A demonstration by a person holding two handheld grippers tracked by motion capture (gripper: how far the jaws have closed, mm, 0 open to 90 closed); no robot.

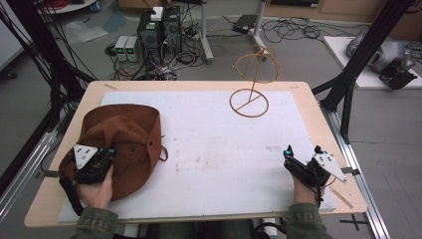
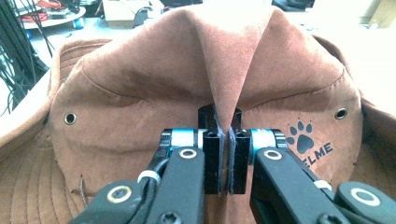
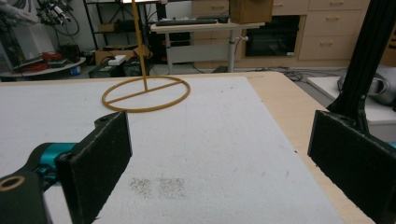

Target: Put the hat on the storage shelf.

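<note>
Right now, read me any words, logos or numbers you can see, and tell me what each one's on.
"ELME", partly hidden behind the left gripper: black print under a paw-print logo on the brown hat, whose fold the gripper pinches.
Nothing else is readable: the boxes on the floor beyond the table are too small and blurred.

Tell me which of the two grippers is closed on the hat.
The left gripper: its jaws pinch a fold of the brown hat. The right gripper stands open above the white mat.
</note>
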